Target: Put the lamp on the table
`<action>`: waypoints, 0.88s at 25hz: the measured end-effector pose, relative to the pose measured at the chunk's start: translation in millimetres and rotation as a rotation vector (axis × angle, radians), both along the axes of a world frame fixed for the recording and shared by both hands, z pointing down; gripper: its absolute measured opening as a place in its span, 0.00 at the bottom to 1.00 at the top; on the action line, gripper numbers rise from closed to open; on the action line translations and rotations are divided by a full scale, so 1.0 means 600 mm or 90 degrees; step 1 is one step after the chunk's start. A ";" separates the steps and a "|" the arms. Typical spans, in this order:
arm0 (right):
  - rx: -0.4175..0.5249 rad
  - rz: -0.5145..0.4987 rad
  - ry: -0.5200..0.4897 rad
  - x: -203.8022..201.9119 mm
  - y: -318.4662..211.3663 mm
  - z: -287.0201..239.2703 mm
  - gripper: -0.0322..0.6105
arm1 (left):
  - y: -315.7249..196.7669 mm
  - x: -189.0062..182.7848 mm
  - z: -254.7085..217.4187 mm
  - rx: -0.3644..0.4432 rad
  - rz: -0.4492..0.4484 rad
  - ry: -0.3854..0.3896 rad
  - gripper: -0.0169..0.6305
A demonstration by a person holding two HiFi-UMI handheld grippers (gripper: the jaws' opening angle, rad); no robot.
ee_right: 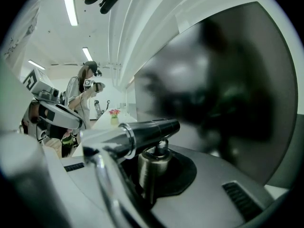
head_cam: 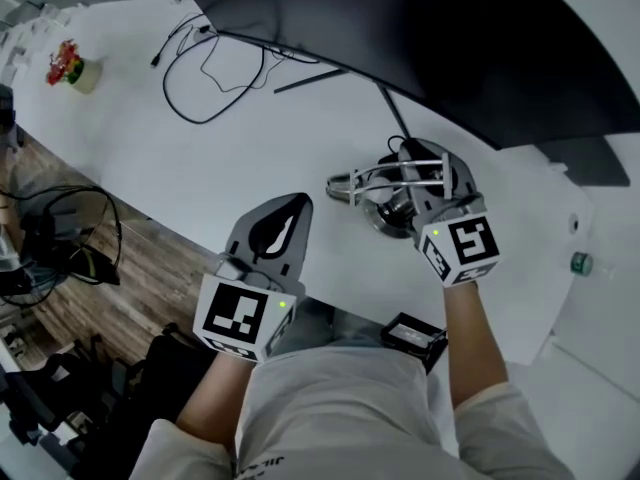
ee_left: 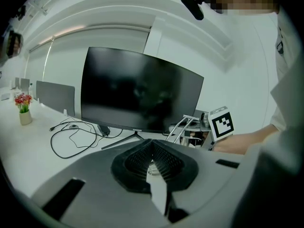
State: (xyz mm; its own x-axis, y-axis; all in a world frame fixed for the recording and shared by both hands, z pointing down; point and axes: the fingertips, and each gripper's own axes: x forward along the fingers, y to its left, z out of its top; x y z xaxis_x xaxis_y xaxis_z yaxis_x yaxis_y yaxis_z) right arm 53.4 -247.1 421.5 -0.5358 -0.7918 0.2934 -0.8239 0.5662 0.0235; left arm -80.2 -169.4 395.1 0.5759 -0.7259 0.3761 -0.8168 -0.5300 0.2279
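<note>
We stand in an office: a long white desk [head_cam: 130,138] carries a curved monitor [head_cam: 420,38] just beyond our left fingers [head_cam: 298,208], with cables [head_cam: 203,120] and a flower pot [head_cam: 72,68] farther left. Strip lights [ee_right: 71,11] run overhead.

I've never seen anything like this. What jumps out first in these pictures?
A big dark curved monitor stands across the back of the white table. In front of it, the right tool is clamped on a metal lamp near the table's front edge, while the left tool hangs shut and empty beside it.
</note>
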 end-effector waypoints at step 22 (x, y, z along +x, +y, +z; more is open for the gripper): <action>0.023 0.018 0.000 -0.002 0.019 -0.001 0.14 | 0.006 0.000 0.010 -0.009 0.005 0.007 0.03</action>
